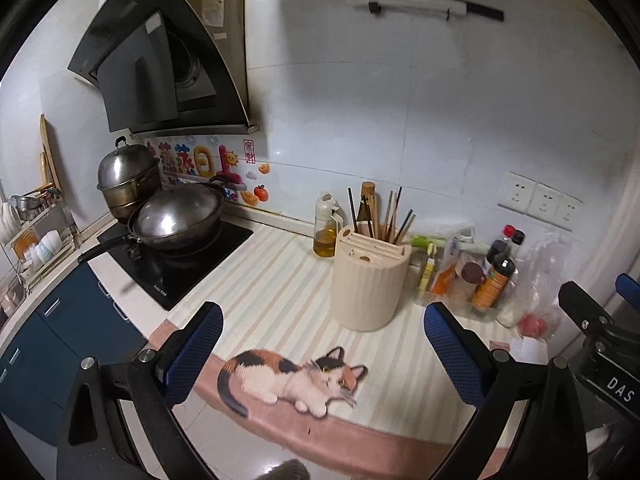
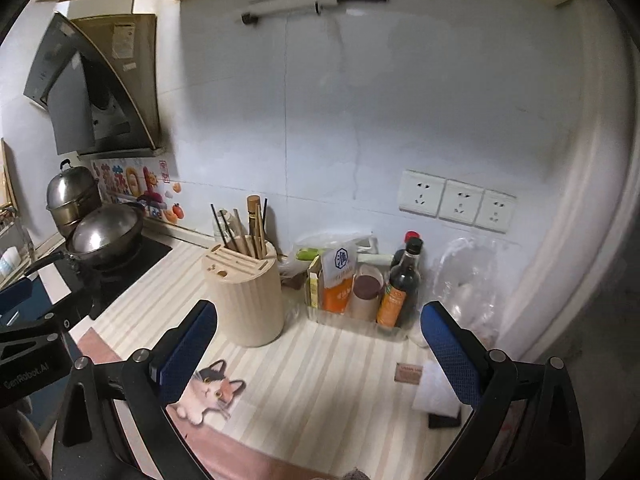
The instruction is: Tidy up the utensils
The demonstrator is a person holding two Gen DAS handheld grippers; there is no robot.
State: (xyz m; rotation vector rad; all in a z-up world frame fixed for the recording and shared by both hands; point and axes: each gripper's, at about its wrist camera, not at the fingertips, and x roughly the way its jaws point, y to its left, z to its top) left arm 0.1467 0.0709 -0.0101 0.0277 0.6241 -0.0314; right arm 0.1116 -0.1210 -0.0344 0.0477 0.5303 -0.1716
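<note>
A cream ribbed utensil holder (image 1: 370,280) stands on the striped counter mat; it also shows in the right wrist view (image 2: 250,298). Several chopsticks (image 1: 390,216) and a wooden-handled utensil (image 1: 367,204) stand upright in its back compartment; they show in the right wrist view too (image 2: 246,228). My left gripper (image 1: 324,350) is open and empty, above the mat in front of the holder. My right gripper (image 2: 320,344) is open and empty, in front of and to the right of the holder. The right gripper's body shows at the right edge of the left view (image 1: 600,332).
A wok (image 1: 176,216) and a steel steamer pot (image 1: 126,178) sit on the black cooktop at left. An oil bottle (image 1: 326,226) stands behind the holder. Sauce bottles (image 2: 400,284) and packets fill a tray at right. A knife (image 1: 424,4) hangs on the wall. A cat picture (image 1: 296,376) is on the mat.
</note>
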